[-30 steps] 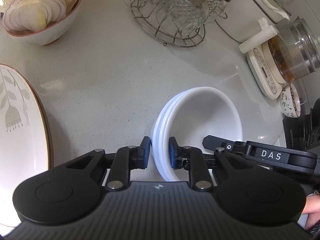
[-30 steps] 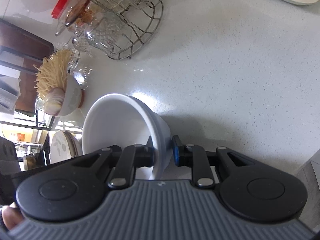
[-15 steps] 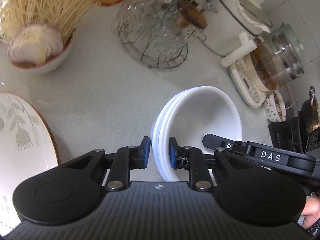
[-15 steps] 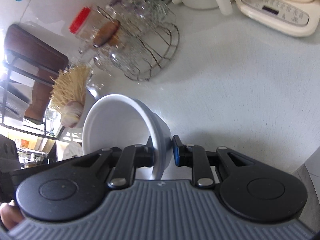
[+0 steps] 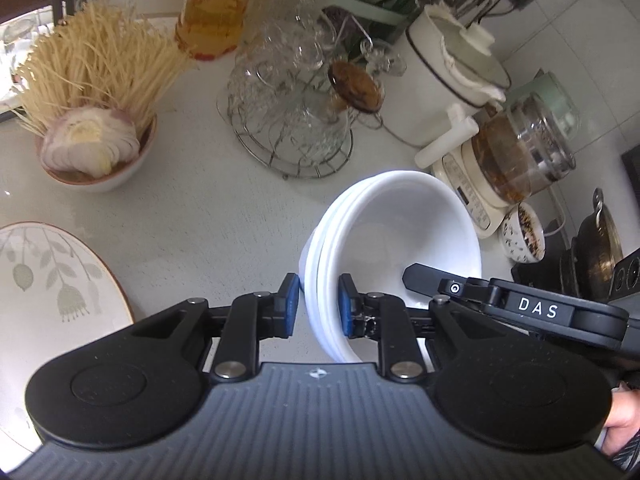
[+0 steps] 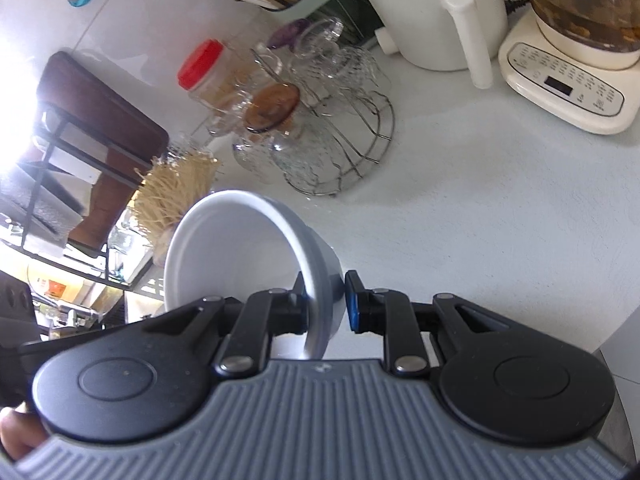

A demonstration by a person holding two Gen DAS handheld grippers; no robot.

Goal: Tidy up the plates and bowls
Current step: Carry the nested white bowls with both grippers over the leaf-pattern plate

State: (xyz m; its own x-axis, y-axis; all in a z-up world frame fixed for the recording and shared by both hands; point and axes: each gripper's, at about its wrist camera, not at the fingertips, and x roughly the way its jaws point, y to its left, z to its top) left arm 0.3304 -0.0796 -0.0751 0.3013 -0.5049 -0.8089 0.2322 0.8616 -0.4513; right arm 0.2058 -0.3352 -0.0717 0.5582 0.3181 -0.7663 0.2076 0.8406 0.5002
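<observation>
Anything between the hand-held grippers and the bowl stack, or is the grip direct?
Nothing visible. The left hand-held gripper clamps the near rim of the white bowl stack directly, and the right hand-held gripper clamps the opposite rim. The stack is tilted, above bare counter.

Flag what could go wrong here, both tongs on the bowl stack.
1. The white bowl stack is nested and held only by its rims: the left tongs and right tongs pinch opposite sides. If the grips drift apart, the bowls could separate or slip.
2. The glass cup rack and glass kettle lie just ahead; a forward swing may hit them.
</observation>
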